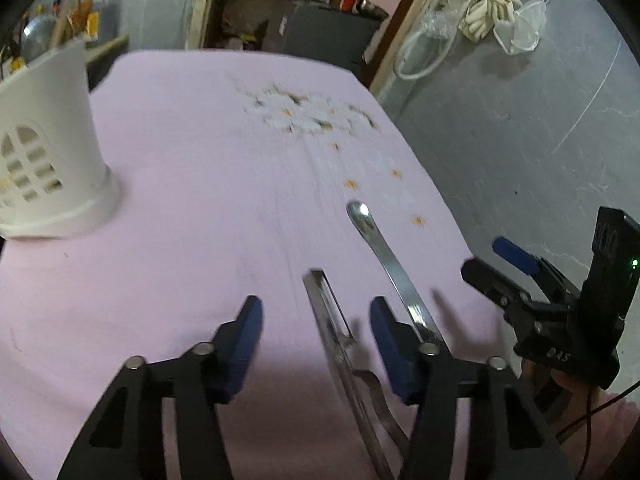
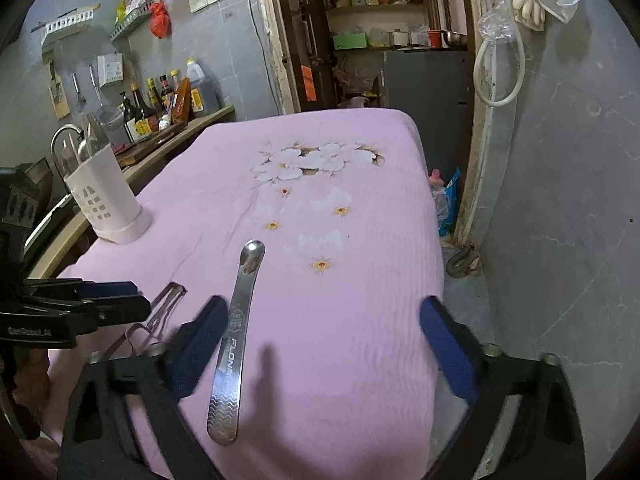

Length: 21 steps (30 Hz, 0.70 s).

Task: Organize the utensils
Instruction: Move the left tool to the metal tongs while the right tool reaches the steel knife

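We hold our left tongs (image 1: 316,320) released above a metal peeler (image 1: 334,332) lying on the pink-clothed tabletop (image 1: 192,208). Our right tongs (image 2: 320,340) are also spread wide and empty. A steel spoon (image 2: 236,332) lies just beside the peeler, well apart from the white utensil holder (image 2: 106,200) at the tabletop's left edge.

Lower centre of my right wrist view, I read "FLON" stamped along the spoon handle (image 2: 234,344), its last letters running under glare. At left, "GenRobot.AI" is printed in white on the left gripper (image 2: 108,300). Bottle labels upper left are too small to read.
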Motion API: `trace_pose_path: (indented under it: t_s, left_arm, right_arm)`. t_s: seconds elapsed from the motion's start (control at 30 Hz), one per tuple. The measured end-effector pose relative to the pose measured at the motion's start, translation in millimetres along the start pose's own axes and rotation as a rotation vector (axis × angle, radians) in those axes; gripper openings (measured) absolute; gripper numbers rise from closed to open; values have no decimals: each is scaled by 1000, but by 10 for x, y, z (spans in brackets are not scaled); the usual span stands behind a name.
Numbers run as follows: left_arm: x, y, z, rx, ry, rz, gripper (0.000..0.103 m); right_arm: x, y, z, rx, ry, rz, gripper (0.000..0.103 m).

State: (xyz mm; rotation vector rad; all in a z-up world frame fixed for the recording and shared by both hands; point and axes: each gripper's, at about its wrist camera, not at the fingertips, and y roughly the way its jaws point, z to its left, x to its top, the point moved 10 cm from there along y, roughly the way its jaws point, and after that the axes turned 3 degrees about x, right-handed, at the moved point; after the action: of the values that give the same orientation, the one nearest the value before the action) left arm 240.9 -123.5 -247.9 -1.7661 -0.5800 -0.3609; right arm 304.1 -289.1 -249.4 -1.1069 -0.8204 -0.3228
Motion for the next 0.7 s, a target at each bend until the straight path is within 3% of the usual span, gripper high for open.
trace_pose_path:
  t_s: [0.13,0.2,0.3,0.43,0.67,0.7]
  left_arm:
    - [-55,85,-29,-15,10,49,36]
    - [-98,151,-76,-29,33,87,35]
    - [-100,186,-93,-36,49,98,33]
    - [-86,218,-84,-26,56,100,22]
    - [-2,246,-38,-10,40,94,21]
    - [27,243,-16,-4,36,87,21]
  right_arm:
    - [-49,26,30,14,-1,19,74]
    - [-64,43,48,26,5,25,69]
    - [-76,96,97,36,2,36,66]
    - [-45,168,115,36,0,41,65]
    - [65,351,171,62,-20,66,65]
    - [87,389,195,70,-30,72,61]
